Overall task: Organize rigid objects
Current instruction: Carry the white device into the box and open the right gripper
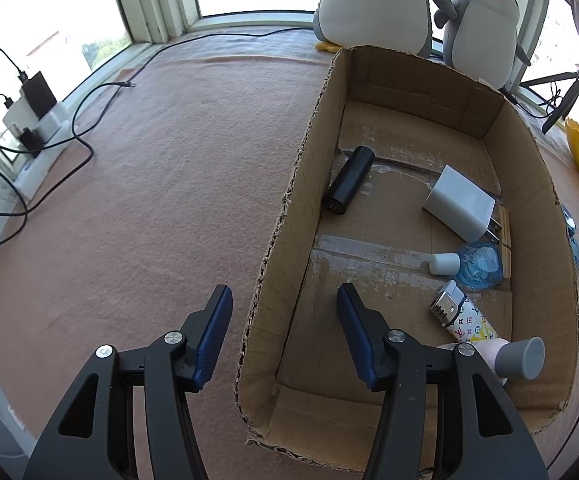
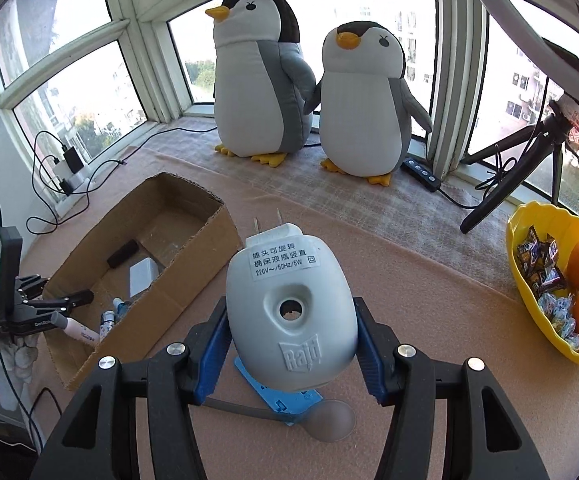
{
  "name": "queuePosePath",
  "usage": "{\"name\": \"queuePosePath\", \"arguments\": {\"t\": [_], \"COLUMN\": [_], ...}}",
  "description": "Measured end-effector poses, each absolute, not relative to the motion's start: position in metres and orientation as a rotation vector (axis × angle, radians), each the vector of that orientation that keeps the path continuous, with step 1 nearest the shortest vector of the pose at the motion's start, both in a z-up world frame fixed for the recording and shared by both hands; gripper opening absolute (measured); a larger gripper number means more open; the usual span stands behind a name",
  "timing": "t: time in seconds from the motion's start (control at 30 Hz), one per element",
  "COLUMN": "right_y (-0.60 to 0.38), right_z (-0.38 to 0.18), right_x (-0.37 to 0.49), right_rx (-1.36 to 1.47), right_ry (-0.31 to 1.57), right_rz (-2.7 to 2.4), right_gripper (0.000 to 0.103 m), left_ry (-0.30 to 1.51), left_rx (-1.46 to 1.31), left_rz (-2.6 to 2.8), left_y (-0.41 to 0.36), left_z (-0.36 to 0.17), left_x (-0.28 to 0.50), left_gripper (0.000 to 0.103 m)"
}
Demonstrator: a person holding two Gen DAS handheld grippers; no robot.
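Left gripper point(image 1: 284, 334): fingers apart, straddling near wall of cardboard box point(image 1: 289, 216), nothing held
Right gripper point(image 2: 291, 344): fingers clamped on Raid plug-in point(image 2: 289, 300), prongs pointing away, raised above worktop point(image 2: 429, 320)

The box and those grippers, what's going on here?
A person is sorting small items into the box. The right gripper is shut on a Raid plug-in, held above the mat outside the box. The left gripper is open and empty over the box's near wall. A charger and a black cylinder lie inside.
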State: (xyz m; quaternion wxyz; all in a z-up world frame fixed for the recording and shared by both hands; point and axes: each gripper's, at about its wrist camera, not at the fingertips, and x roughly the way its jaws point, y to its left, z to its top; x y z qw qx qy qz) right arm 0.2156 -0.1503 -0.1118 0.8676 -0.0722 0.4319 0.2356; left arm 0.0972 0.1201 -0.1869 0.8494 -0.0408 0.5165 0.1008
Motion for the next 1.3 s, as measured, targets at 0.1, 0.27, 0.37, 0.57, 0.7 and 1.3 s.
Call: {"name": "queuePosePath", "arguments": {"t": [0.1, 0.27, 0.37, 0.57, 0.7, 1.3], "right_y": [-0.129, -0.096, -0.078, -0.047, -0.031, 0.037], "right_z": [-0.107, -0.106, -0.109, -0.112, -0.117, -0.164], "right_x": [0.209, 0.208, 0.209, 0.213, 0.221, 0.265], "right_rx": [-0.156, -0.168, -0.173, -0.2, -0.206, -0.243], "right_ry": [0.89, 0.889, 0.895, 0.899, 0.906, 1.016], "right_rz": [0.514, 0.528, 0.534, 0.535, 0.531, 0.516], "right_gripper": [0.053, 0.053, 0.053, 0.053, 0.053, 0.053], "left_ry": [1.087, 1.081, 1.078, 1.067, 1.062, 1.059], "left_rx": [-0.078, -0.064, -0.066, -0.048, -0.054, -0.072], "left_rz": [0.206, 0.194, 0.186, 0.175, 0.166, 0.144], "left_y": [0.12, 0.118, 0.119, 0.119, 0.12, 0.124], "left_z": [-0.187, -0.187, -0.187, -0.187, -0.187, -0.188], "left_x": [0.097, 0.095, 0.094, 0.094, 0.093, 0.094], "left_gripper": [0.054, 0.054, 0.054, 0.054, 0.054, 0.054]}}
